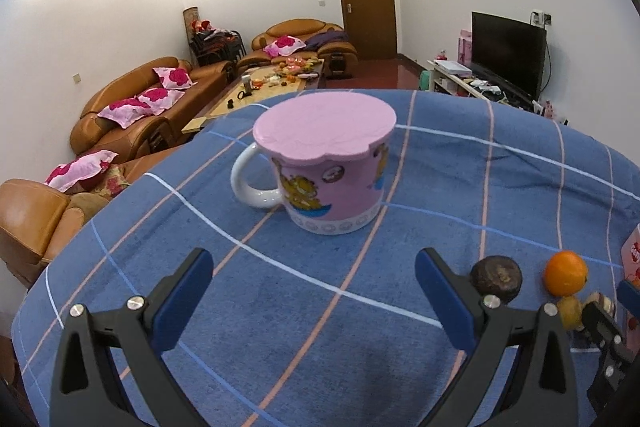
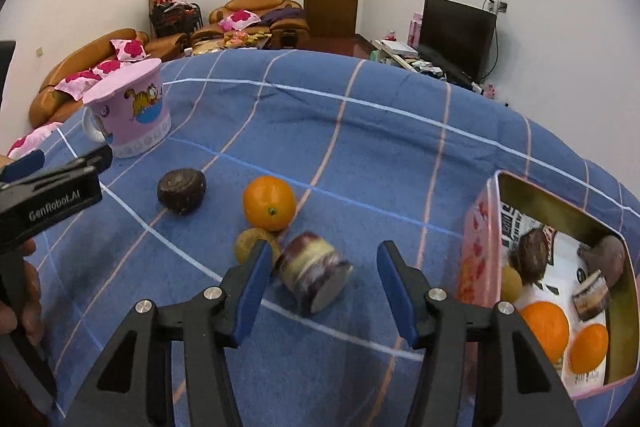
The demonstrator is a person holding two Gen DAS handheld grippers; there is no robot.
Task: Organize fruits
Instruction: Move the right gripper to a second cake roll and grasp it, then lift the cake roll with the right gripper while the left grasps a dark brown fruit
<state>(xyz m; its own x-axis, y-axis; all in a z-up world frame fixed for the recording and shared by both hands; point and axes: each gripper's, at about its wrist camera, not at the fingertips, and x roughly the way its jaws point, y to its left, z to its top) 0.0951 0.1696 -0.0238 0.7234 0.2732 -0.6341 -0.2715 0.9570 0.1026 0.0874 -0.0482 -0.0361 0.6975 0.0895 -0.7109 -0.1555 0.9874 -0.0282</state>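
Roughly half the sorting looks done, judging from what lies where. Nearest in the right wrist view, the right tool (image 2: 320, 291) stands spread wide and grips nothing. Just beyond its fingertips, between them and nearer the left one, lies a blurred purple-and-cream cylindrical piece (image 2: 312, 271) on its side, perhaps a cut fruit section; I cannot tell what it is. At about eleven o'clock from it, touching or nearly so, sits a small yellowish fruit (image 2: 250, 243) partly hidden by the left finger, and behind that an orange (image 2: 269, 202). Further off at ten o'clock rests a dark brown wrinkled fruit (image 2: 181, 190), apart from the others.

At three o'clock stands the pink tin box (image 2: 480, 227), already holding two oranges, a yellowish fruit, dark fruits and a banded piece. So four items appear to remain on the blue checked bench cloth (image 2: 360, 131).

From the left wrist view, the left tool (image 1: 314, 287) is also spread and empty, aimed at a pink cartoon mug (image 1: 332, 187) with its pink lid (image 1: 324, 127) on, well ahead at twelve o'clock. The loose fruits lie to that tool's right, at two to three o'clock.
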